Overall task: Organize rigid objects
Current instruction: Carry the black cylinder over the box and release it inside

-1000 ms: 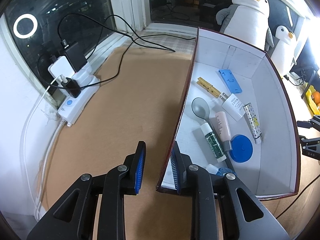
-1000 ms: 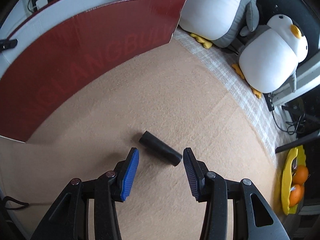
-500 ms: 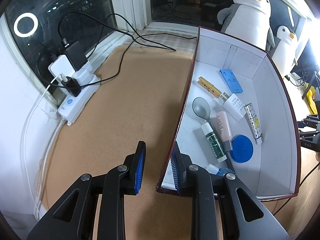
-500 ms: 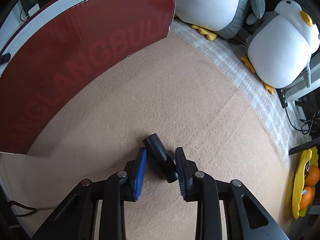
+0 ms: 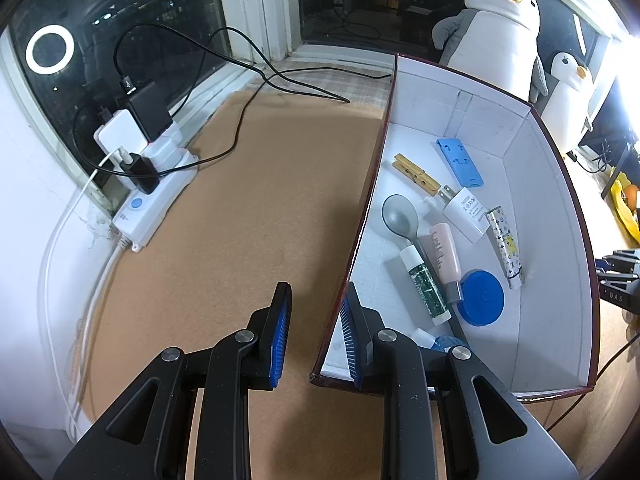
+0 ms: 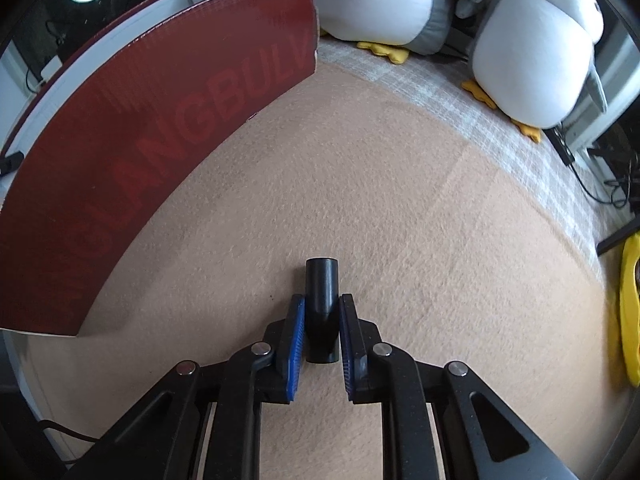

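My right gripper (image 6: 322, 304) is shut on a black cylinder (image 6: 321, 300), held between the blue pads just above the tan felt mat. The dark red box (image 6: 132, 168) stands to its left. In the left wrist view the box (image 5: 552, 184) has a white inside with several small items: a clothespin (image 5: 416, 174), a blue holder (image 5: 460, 160), a grey spoon (image 5: 400, 216), a white charger (image 5: 466, 214), tubes and a blue lid (image 5: 482, 298). My left gripper (image 5: 316, 312) is open and straddles the box's near left wall without gripping it.
A white power strip (image 5: 152, 196) with chargers and black cables lies at the left by the window. Two plush penguins (image 6: 532, 48) sit behind the box. A yellow dish with oranges (image 6: 630, 308) is at the far right edge.
My right gripper closed on the black cylinder, which turned to point straight ahead between the pads, and moved closer to the box. The left gripper stayed put.
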